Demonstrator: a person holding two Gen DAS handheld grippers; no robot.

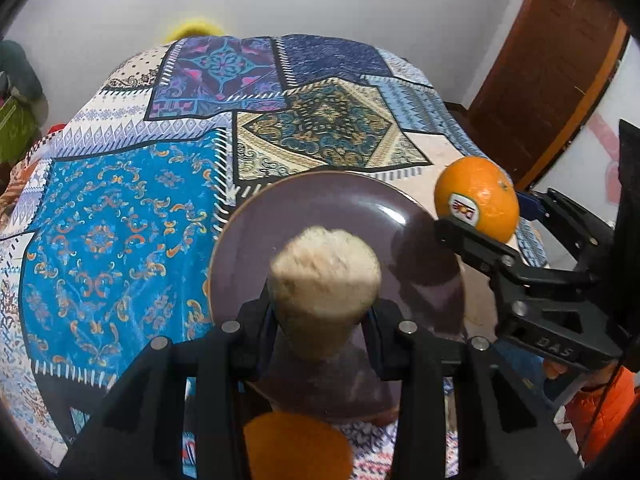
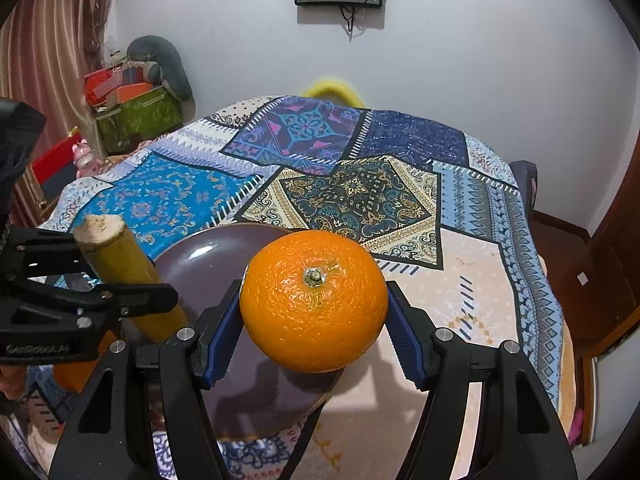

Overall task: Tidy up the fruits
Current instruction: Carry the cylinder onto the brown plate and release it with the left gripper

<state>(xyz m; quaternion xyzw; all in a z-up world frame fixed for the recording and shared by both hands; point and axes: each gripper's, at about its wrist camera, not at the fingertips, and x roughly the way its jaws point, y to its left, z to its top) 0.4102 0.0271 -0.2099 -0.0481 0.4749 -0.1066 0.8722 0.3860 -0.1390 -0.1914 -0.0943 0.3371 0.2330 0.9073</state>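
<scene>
Two hand-held grippers over the round dark-purple plate (image 2: 208,264): left hand-held gripper (image 1: 320,312) clamped on a tan, cut-ended cylindrical stalk (image 1: 324,272), long axis slanting plateward; right hand-held gripper (image 2: 314,320) clamped on a round orange (image 2: 314,300), poised above the plate's right rim.

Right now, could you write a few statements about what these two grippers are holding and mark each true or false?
1. The right gripper holds an orange. True.
2. The left gripper is empty. False: it grips a yellowish stalk piece.
3. The purple plate already has fruit lying on it. False: its visible surface is bare.
4. The orange carries a sticker. True.
5. A patterned cloth covers the table. True.
</scene>
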